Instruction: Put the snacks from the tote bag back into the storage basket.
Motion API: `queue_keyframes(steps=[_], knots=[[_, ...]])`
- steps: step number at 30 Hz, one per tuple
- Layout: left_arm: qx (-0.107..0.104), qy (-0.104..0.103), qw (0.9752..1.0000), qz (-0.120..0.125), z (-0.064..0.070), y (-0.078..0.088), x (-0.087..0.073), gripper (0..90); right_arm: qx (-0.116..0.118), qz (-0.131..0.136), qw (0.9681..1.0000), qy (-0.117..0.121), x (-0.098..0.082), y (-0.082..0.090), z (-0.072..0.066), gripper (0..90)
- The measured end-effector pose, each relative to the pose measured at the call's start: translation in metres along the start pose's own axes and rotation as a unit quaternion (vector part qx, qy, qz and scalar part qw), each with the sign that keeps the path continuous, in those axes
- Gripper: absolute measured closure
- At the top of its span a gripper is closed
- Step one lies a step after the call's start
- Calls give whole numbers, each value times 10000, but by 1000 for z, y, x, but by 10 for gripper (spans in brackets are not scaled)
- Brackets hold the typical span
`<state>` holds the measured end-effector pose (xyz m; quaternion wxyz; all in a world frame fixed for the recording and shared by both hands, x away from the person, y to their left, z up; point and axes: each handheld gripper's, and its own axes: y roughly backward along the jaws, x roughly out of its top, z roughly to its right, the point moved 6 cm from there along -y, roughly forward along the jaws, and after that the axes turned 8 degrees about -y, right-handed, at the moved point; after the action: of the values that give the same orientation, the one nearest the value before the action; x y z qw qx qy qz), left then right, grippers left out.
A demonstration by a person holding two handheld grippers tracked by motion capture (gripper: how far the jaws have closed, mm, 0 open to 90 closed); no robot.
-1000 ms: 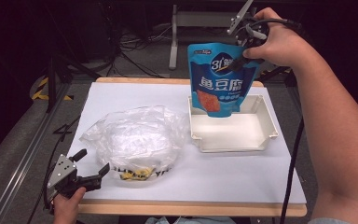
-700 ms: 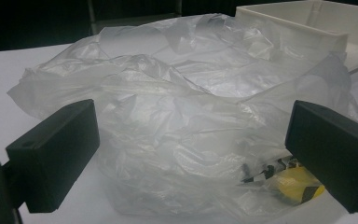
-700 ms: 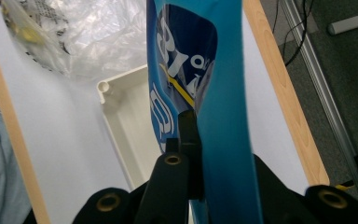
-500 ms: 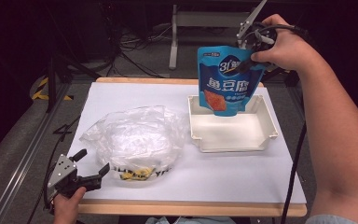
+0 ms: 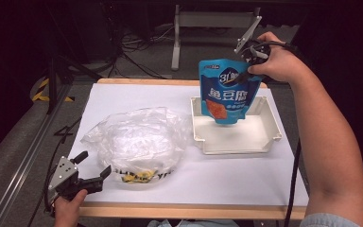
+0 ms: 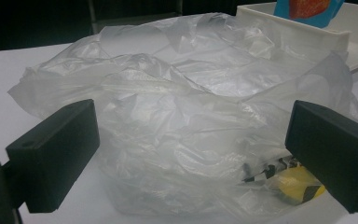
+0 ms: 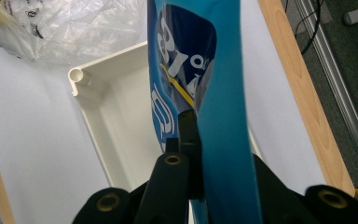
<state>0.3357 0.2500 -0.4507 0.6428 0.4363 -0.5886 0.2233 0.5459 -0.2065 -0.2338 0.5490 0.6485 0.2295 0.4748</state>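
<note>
A blue snack pouch (image 5: 225,92) with white lettering hangs upright over the white tray (image 5: 274,126), its lower edge down inside the tray's walls. My right gripper (image 5: 251,60) is shut on the pouch's top right corner; in the right gripper view the black jaws pinch the blue pouch (image 7: 200,84) above the tray (image 7: 91,81). A crumpled clear plastic bag (image 5: 137,142) with yellow and black print lies left of the tray. My left gripper (image 5: 94,170) stands open at the table's front left, its fingers (image 6: 51,154) on either side of the bag (image 6: 191,107), apart from it.
White paper covers the wooden table (image 5: 189,210). Cables and a metal stand (image 5: 177,28) lie on the dark floor beyond the far edge. A rail (image 5: 23,161) runs along the table's left side.
My right gripper has come down and slightly left with the pouch, bringing its lower edge from above the tray to within it. The left gripper has stayed put.
</note>
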Motion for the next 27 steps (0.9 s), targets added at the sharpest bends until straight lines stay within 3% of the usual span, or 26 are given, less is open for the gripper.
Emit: queue_keyframes(steps=[12,27], knots=[[-12,-19,10000,-20,0,0,0,36,-2,-3,10000,-16,-5,-24,6,889],[4,-9,10000,-14,0,0,0,36,36,-119,9999,24,-8,-34,8,888]])
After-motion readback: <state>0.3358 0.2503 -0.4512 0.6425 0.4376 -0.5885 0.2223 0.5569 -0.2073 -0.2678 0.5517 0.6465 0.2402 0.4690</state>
